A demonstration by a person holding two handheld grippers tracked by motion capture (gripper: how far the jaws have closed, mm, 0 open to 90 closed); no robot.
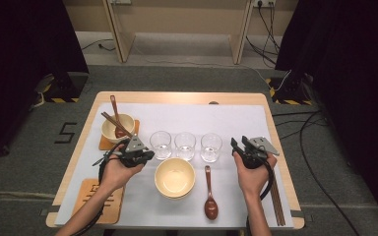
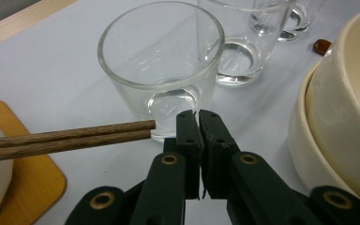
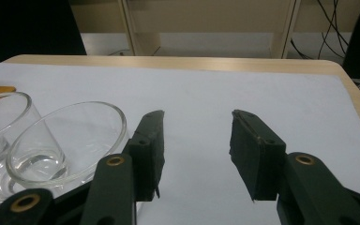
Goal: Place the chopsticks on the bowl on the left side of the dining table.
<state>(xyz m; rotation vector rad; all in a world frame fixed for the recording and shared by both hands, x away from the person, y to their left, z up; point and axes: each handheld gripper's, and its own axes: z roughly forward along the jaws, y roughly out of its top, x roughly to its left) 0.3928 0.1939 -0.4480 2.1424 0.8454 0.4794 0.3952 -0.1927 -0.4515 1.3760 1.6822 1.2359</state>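
The left gripper (image 1: 145,155) is clenched with nothing between its jaws; its tips stay just before the nearest glass (image 2: 163,70), first in a row of three glasses on the white cover of the counter (image 1: 236,118). Beside the jaws, the ends of the chopsticks (image 2: 65,139) reach almost to this glass, and they lie over a small bowl (image 1: 118,127) on an orange mat. A stacked cream bowl (image 1: 174,178) stands near. The right gripper (image 1: 239,145) is released and empty, just beside the third glass (image 3: 63,145)
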